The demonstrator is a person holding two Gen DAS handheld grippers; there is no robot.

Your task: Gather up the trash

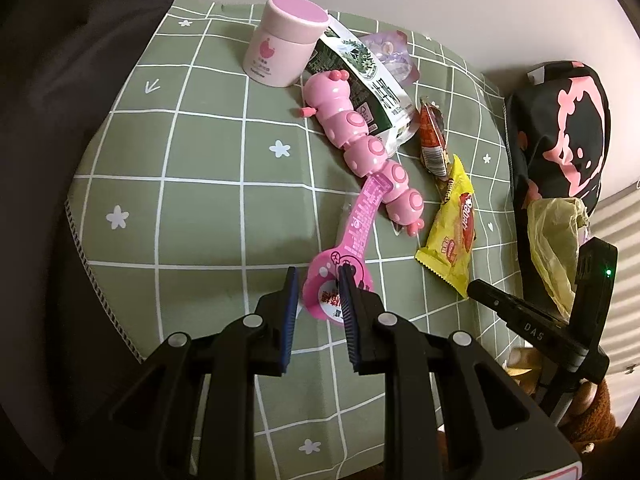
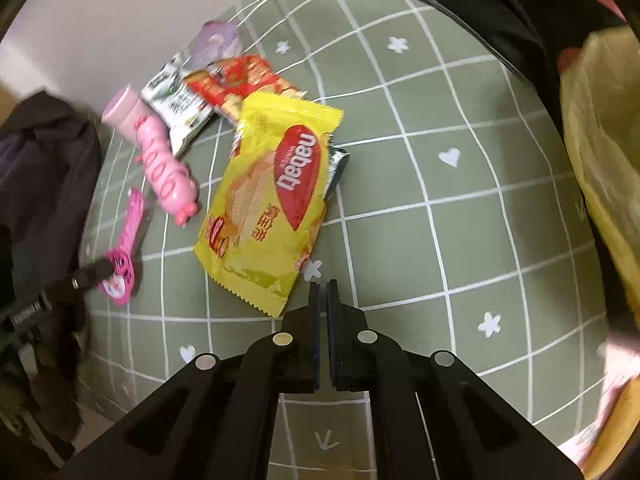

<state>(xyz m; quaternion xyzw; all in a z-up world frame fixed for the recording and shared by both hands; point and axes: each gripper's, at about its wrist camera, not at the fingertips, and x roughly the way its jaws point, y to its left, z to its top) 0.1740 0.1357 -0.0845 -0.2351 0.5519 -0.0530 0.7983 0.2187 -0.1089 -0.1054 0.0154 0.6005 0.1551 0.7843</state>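
1. L gripper (image 1: 318,280) jaws part-open astride pink wrapper (image 1: 340,280) on cloth (image 1: 200,140); pads apart, not pinching
2. R gripper (image 2: 323,286) closed, empty, by yellow wrapper (image 2: 268,204)
3. Step: grabbing pink wrapper; next squeeze, lift to bag (image 1: 556,236)

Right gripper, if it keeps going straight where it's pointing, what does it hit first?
Probably the near corner of the yellow wafer wrapper, just ahead of the shut right gripper; otherwise the green checked tablecloth. Depth unclear.

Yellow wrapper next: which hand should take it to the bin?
Right, probably. The right tongs hang shut and empty just off the yellow wrapper's near corner, with the bin bag on that side. The left tongs are at the pink packet.
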